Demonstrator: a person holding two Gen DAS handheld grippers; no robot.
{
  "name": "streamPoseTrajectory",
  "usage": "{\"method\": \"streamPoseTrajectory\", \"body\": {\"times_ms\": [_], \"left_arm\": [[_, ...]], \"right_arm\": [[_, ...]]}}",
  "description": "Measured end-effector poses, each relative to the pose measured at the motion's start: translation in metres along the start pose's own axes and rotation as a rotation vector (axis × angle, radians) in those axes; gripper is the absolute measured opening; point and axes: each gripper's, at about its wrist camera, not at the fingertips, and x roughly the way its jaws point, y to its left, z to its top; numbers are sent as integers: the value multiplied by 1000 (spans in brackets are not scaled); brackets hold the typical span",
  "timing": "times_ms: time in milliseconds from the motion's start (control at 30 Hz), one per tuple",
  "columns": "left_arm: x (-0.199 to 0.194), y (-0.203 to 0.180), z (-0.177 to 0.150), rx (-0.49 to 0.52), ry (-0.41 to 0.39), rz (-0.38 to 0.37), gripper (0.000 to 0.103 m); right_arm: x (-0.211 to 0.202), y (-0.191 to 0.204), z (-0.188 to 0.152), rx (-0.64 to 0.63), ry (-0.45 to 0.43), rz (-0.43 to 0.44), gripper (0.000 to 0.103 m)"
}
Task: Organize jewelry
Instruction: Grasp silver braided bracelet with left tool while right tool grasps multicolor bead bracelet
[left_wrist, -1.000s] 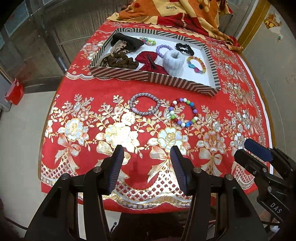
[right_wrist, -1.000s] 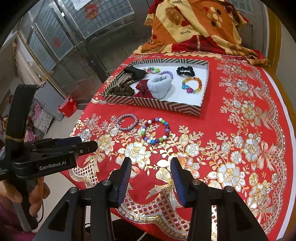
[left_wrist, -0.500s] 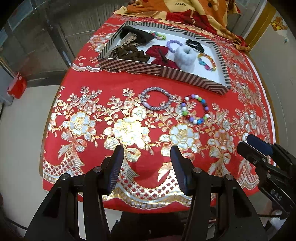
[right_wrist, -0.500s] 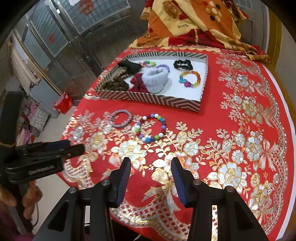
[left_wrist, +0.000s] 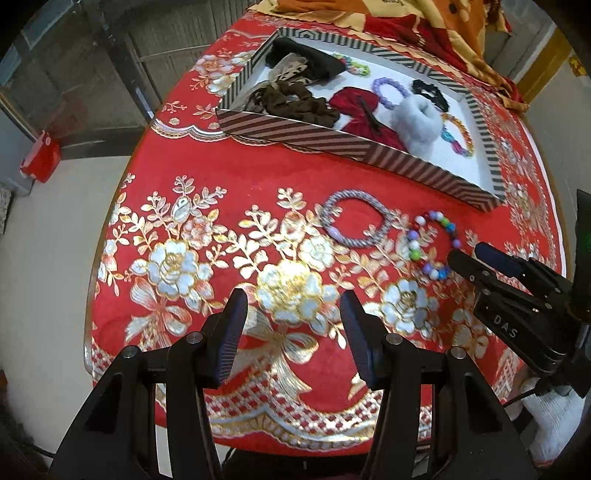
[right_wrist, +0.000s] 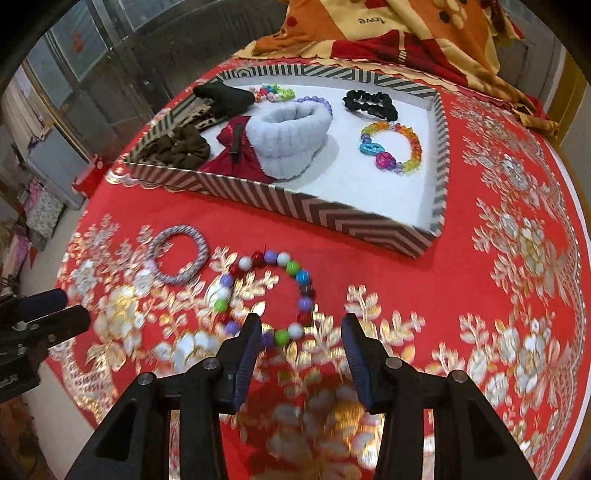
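Both grippers have dropped closer to the red tablecloth (left_wrist: 236, 184) than a second ago, and the right one has come forward over the multicoloured bead bracelet (right_wrist: 266, 295), which earlier lay well ahead of it.

Going left to right in the left wrist view: the left gripper (left_wrist: 293, 332) hangs over gold flower embroidery near the table's front edge, its jaws standing wide with nothing between them. Beyond it and a little to the right, a grey woven bracelet (left_wrist: 356, 223) lies flat on the cloth. Just beside that, further right, lies the bead bracelet, partly covered by the tip of the right gripper (right_wrist: 301, 345) coming in from the right edge.

In the right wrist view, the right gripper's jaws are apart and empty; the near arc of the bead bracelet sits just past its left fingertip.

Behind both bracelets stands a striped tray (right_wrist: 354, 221). From left to right it holds a brown scrunchie (right_wrist: 181, 147), a dark red cloth piece (right_wrist: 240, 158), a fluffy pale blue band (right_wrist: 288, 140) and a translucent bead bracelet (right_wrist: 395, 147).
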Motion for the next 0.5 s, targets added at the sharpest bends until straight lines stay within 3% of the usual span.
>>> {"method": "streamPoseTrajectory", "body": {"times_ms": [367,500], "left_arm": [[27,14,31,-45,52,-34,52],[35,7,41,-23,56,-55,54]], "right_arm": [[8,-7,-5,-67,1,-43,43],[7,-13,-8,-60,4,-50,39]]}}
